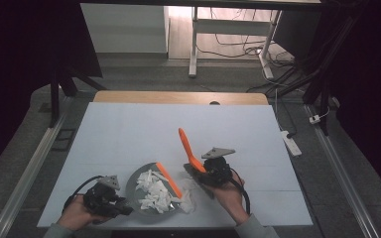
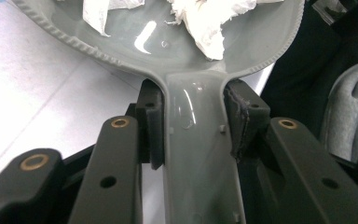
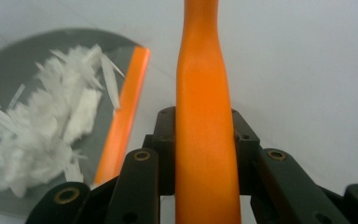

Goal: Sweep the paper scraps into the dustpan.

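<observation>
- The left gripper (image 1: pixel 110 197) has its black jaws closed on the smooth, glossy grey handle (image 2: pixel 198 154) of a plastic dustpan (image 1: pixel 144 176) at the table's near edge.
- The dustpan's shallow rounded tray, ribbed along its rim with an orange front lip (image 1: pixel 169 179), holds a heap of torn white paper scraps (image 1: pixel 155 192).
- The right gripper (image 1: pixel 209 171) is clamped on a smooth, tapering orange brush handle (image 3: pixel 206 140), just right of the dustpan.
- Both rest on a matte white table (image 1: pixel 129 129).
</observation>
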`<state>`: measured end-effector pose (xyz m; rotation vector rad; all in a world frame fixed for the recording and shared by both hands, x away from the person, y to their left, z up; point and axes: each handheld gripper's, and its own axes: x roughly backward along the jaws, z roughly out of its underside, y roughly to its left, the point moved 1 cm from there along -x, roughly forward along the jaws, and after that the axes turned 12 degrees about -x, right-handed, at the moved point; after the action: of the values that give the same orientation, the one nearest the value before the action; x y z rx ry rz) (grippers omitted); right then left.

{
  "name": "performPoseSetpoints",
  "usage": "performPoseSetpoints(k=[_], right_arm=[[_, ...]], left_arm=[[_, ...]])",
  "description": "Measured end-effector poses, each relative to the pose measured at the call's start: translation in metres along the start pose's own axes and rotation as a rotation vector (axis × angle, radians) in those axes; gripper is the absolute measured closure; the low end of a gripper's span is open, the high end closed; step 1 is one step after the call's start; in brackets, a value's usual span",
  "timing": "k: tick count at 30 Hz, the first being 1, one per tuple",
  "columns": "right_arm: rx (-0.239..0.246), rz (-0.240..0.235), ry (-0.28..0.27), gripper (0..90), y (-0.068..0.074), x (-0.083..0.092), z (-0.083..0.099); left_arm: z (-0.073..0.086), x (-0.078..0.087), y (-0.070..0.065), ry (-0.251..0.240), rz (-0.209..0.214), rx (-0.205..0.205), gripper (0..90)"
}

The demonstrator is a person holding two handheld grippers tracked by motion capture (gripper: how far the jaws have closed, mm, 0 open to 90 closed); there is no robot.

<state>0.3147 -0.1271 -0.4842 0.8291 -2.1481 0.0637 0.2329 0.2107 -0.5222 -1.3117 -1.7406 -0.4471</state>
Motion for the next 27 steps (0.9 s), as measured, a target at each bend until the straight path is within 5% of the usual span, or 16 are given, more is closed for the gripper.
performPoseSetpoints(k=[5,12,16,20,27], right_arm=[[-0.014,0.036,0.028,70.5,0.000,-0.003,0.011],[-0.030,0.081,0.025,70.6,-0.002,-0.022,-0.003],[0.002,0.060,0.042,70.6,0.019,-0.027,-0.001],[-0.005,-0.020,0.062,70.6,0.042,-0.029,0.005],[0.051,-0.120,0.043,70.5,0.077,-0.033,0.000]], left_arm=[[0.004,0.002,-0.011,0.012,0.006,-0.015,61.6],[0.001,-0.001,-0.027,0.024,0.010,-0.032,61.6],[-0.004,-0.006,-0.031,0.022,0.009,-0.023,61.6],[-0.008,-0.011,-0.033,0.022,0.003,-0.011,61.6],[-0.009,-0.012,-0.032,0.004,-0.001,0.001,61.6]])
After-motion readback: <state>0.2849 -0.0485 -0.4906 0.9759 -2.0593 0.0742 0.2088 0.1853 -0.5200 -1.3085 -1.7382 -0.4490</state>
